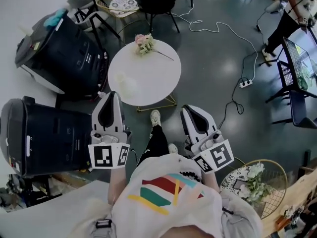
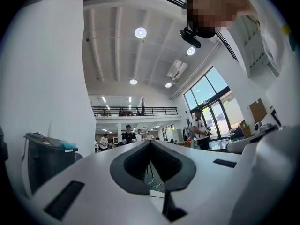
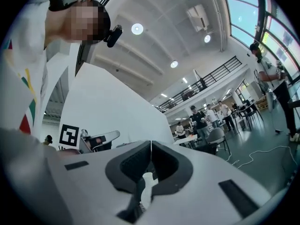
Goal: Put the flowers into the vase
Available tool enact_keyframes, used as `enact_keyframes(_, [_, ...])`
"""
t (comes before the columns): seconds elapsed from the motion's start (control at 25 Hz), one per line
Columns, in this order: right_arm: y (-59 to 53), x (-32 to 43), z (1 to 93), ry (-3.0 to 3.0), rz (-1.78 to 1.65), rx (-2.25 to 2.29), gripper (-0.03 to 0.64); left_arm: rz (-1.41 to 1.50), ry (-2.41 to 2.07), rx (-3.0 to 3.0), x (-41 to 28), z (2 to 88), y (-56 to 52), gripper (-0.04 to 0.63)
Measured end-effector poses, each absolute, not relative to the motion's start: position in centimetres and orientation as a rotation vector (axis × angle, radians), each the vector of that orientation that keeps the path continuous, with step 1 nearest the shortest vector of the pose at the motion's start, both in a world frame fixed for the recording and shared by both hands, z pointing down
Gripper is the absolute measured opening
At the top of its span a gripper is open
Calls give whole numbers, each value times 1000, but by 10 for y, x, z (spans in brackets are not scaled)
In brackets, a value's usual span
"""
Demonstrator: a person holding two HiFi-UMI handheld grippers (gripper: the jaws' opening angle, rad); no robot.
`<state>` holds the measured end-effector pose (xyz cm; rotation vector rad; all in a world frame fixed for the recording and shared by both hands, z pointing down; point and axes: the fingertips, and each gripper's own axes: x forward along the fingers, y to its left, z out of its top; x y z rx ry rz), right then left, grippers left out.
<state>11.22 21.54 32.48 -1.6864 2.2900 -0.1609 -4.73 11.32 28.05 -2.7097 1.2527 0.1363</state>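
While both grippers are held short of the work surface, no part of the task has begun.

1. Round white table: it fills the middle of the head view and carries both task items. Clock positions below are read on the tabletop as that view shows it, with 6 o'clock nearest the operator.
2. Left gripper: the jaws are together with nothing between the pads (its own view shows them meeting at the tip). The tip sits just beside the rim at about 7 o'clock.
3. Right gripper: the jaws are fully closed and empty. The tip stands off the rim at about 5 o'clock, clear of the table.
4. Vase: white and upright, it stands on the table near 7 o'clock, close to the left gripper tip but apart from it.
5. Flowers: these lie flat at the far rim, near 12 o'clock, well apart from the vase. The blossoms are at the rim and the stem runs from them toward 4 o'clock.

Governing relation: the stem's free end points toward the right gripper, which is therefore judged the better-placed gripper for the pick. It would have to open its jaws and close across the stem's line. The left gripper is the nearer one to the vase, should it need steadying.
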Motion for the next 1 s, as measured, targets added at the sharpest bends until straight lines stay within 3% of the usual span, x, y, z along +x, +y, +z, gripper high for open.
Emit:
enact_keyframes(0.44, [188,159,340,2208,-174,-1872,15,171,1134,-2775,5,296,61,7])
enact_keyframes(1.0, [-4,95,329,2571,-253,-1572,15,114,1352,-2677,-70,299,-99,8])
